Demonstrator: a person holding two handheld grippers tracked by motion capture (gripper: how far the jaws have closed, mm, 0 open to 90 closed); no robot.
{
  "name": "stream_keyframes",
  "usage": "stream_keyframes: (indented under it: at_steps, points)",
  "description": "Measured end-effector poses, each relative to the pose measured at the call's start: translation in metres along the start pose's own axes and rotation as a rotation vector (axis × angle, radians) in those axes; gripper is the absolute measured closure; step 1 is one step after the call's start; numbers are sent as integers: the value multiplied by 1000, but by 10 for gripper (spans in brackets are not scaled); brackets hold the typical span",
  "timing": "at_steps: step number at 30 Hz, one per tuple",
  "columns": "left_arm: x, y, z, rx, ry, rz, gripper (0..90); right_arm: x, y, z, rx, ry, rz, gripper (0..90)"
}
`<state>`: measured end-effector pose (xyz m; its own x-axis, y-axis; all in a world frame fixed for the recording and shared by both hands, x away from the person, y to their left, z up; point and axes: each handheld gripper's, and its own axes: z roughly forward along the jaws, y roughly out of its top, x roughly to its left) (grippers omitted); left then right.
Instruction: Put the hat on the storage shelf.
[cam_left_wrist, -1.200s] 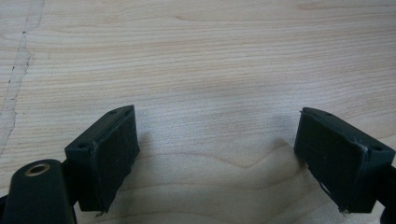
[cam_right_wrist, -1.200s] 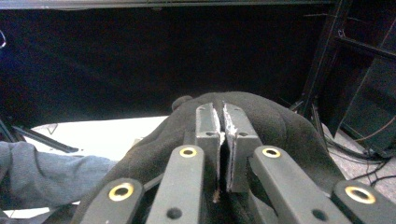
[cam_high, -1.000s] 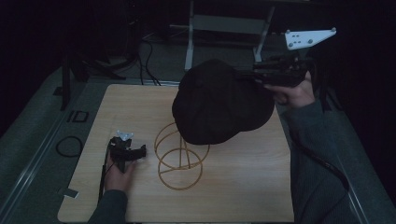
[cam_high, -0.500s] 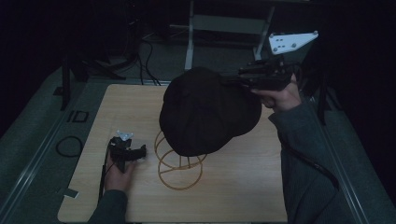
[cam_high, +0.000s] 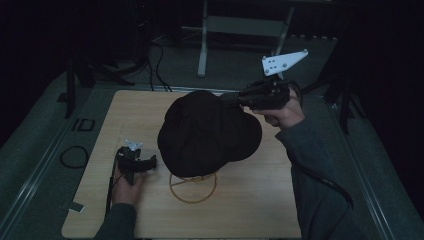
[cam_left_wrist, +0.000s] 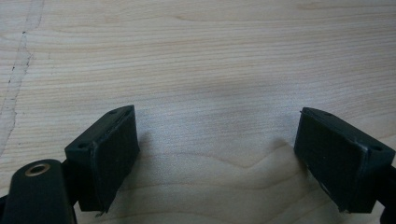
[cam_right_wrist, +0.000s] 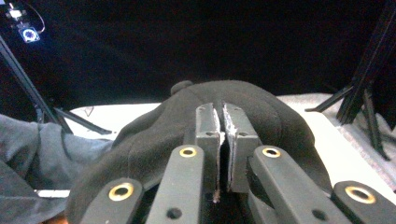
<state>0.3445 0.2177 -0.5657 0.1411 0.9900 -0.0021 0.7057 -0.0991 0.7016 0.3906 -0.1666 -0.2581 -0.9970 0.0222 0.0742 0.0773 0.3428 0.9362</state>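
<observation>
A black hat (cam_high: 207, 132) hangs over the middle of the wooden table (cam_high: 250, 205), and my right gripper (cam_high: 227, 98) is shut on its far right edge. The hat covers the top of a brass wire stand (cam_high: 192, 187), whose round base ring shows below it. In the right gripper view the pads (cam_right_wrist: 220, 121) are pressed nearly together on the dark hat (cam_right_wrist: 271, 112). My left gripper (cam_high: 150, 162) rests on the table left of the stand. Its jaws (cam_left_wrist: 217, 135) stand open with bare wood (cam_left_wrist: 210, 56) between them.
The table is ringed by grey floor. A black cable loop (cam_high: 74, 156) lies on the floor at the left, and cables (cam_high: 155, 55) and a metal frame (cam_high: 202, 45) stand at the back. Dark tripod legs (cam_high: 345, 100) rise at the right.
My right gripper has carried the hat left and down. The hat now hides the stand's upper wire loops, which showed a second ago. The left gripper has stayed put.
</observation>
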Motion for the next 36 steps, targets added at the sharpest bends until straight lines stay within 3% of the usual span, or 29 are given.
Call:
stream_keyframes:
  at_steps: [7,14,17,26,29,34,36]
  points:
    - [0,0,0,-3,0,-3,132,-4,-24,12,63,30,28,858]
    - [0,0,0,-3,-1,-5,132,-8,-44,17,81,52,46,856]
    - [0,0,0,-3,-1,-5,132,-9,-52,20,131,47,60,855]
    - [0,0,0,-3,-1,-5,132,-8,-59,27,196,47,64,850]
    - [0,0,0,-4,0,-5,132,-6,-61,36,261,35,52,844]
    - [0,0,0,-4,0,-5,132,-3,-59,44,290,40,34,841]
    - [0,0,0,-4,0,-5,132,-1,-57,46,330,22,15,836]
